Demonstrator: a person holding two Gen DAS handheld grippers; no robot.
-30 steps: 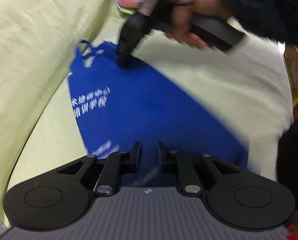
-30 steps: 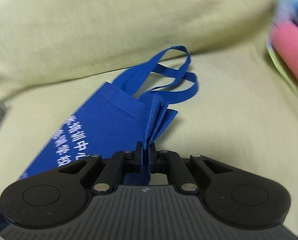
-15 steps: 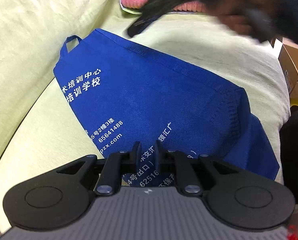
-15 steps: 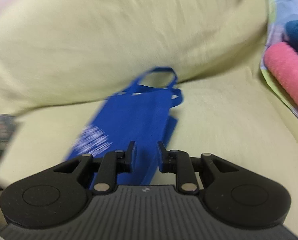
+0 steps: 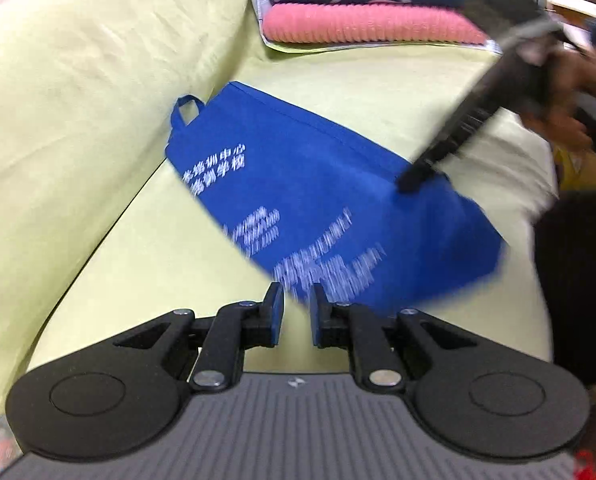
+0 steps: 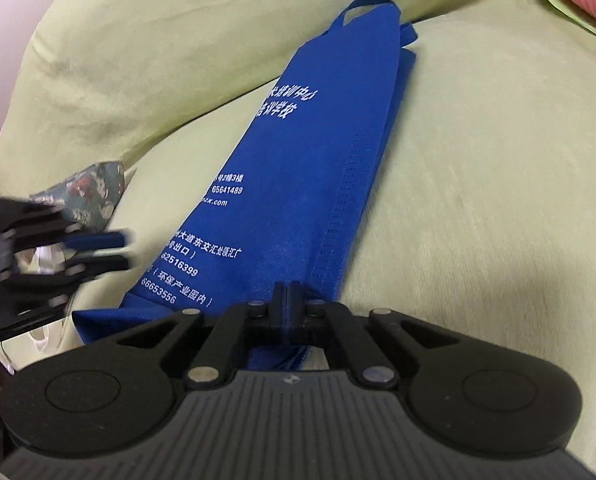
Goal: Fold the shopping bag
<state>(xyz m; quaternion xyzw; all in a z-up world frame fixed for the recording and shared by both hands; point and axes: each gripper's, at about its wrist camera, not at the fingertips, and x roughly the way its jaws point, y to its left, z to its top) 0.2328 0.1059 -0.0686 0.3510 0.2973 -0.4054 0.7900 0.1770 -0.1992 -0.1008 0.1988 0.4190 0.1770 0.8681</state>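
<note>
A blue non-woven shopping bag [image 5: 322,192] with white printed text lies folded lengthwise on a pale yellow-green sofa seat, handles toward the backrest. It also shows in the right wrist view [image 6: 298,200]. My left gripper [image 5: 295,312] is open and empty, just short of the bag's near edge. My right gripper [image 6: 287,304] is shut on the bag's bottom end; in the left wrist view it [image 5: 414,178] pinches the bag's far right edge. The left gripper shows blurred at the left of the right wrist view [image 6: 93,252].
The sofa backrest cushion [image 5: 77,120] rises along the left. A folded pink blanket [image 5: 370,26] with a dark blue one on top lies at the seat's far end. A patterned cloth [image 6: 85,192] sits by the seat's edge.
My right gripper moved from the handle end to the bag's bottom end and shut on it. My left gripper pulled back off the bag and is open. The bag is now a narrower strip.
</note>
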